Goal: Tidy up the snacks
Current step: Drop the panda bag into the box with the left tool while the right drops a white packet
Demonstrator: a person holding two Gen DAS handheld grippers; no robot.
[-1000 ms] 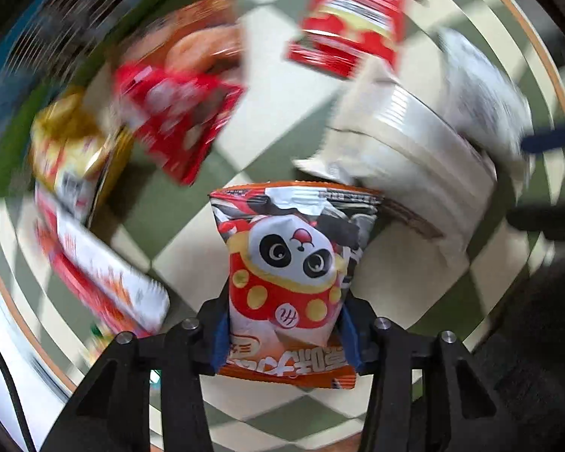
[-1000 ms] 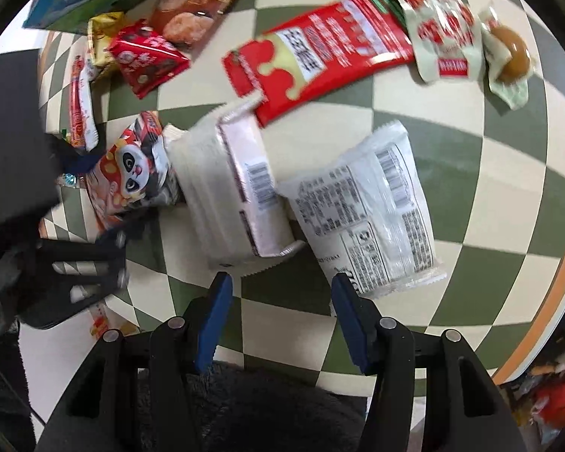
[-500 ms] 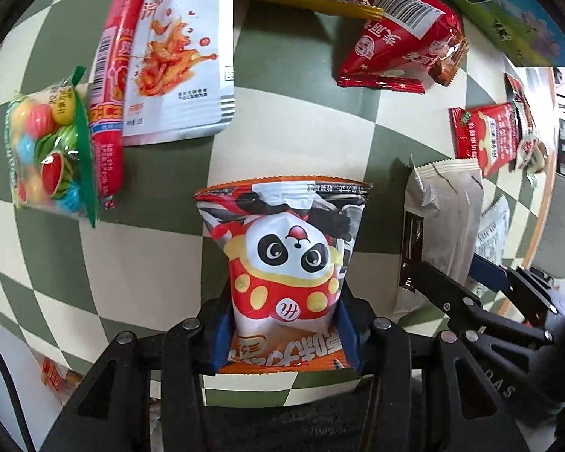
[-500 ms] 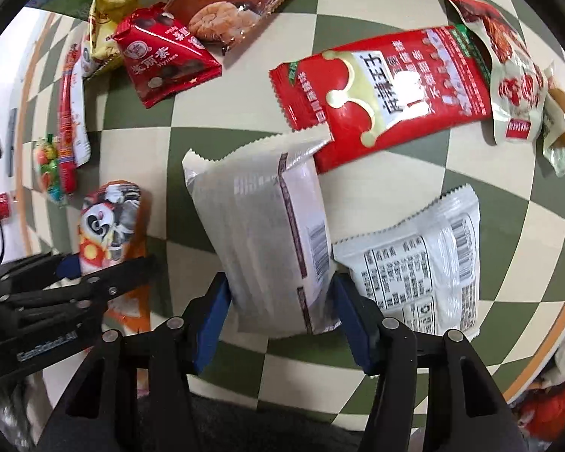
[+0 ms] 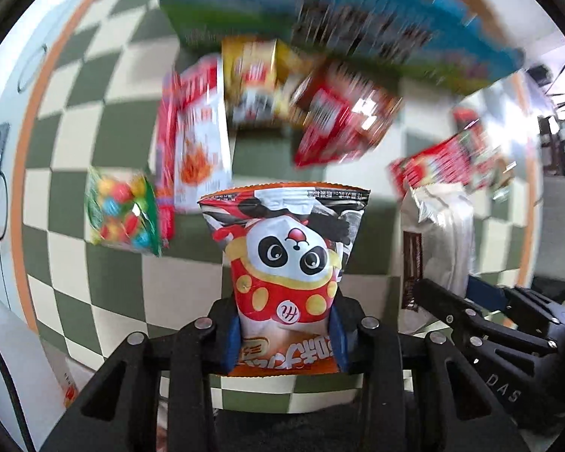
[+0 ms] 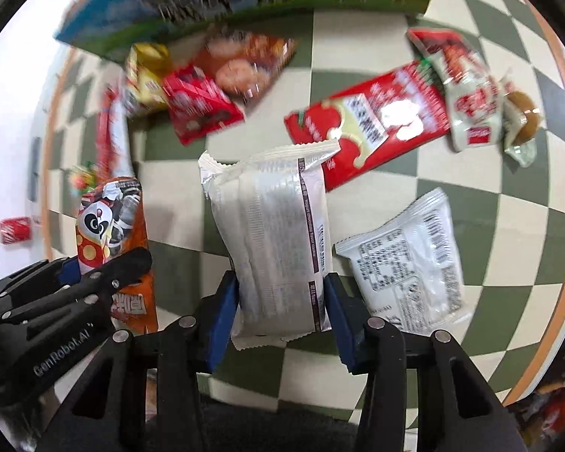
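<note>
My left gripper point(image 5: 284, 333) is shut on a panda snack bag point(image 5: 286, 260), orange and red, held upright above the checkered table point(image 5: 94, 120). My right gripper point(image 6: 280, 301) is shut on a silver-white snack pack point(image 6: 271, 233) and holds it over the table. The panda bag point(image 6: 109, 226) and the left gripper point(image 6: 64, 293) show at the left of the right wrist view. The silver pack point(image 5: 440, 233) and the right gripper point(image 5: 482, 312) show at the right of the left wrist view.
A blue and green box point(image 6: 245, 3) stands at the far edge. In front of it lie a yellow bag point(image 5: 252, 83), red bags point(image 5: 339, 124), a candy bag point(image 5: 120, 211), a long red pack point(image 6: 373, 120) and a white printed pack point(image 6: 406, 263).
Both grippers have lifted and tilted up toward the far box. The right gripper has closed on the silver pack and raised it. The left still holds the panda bag.
</note>
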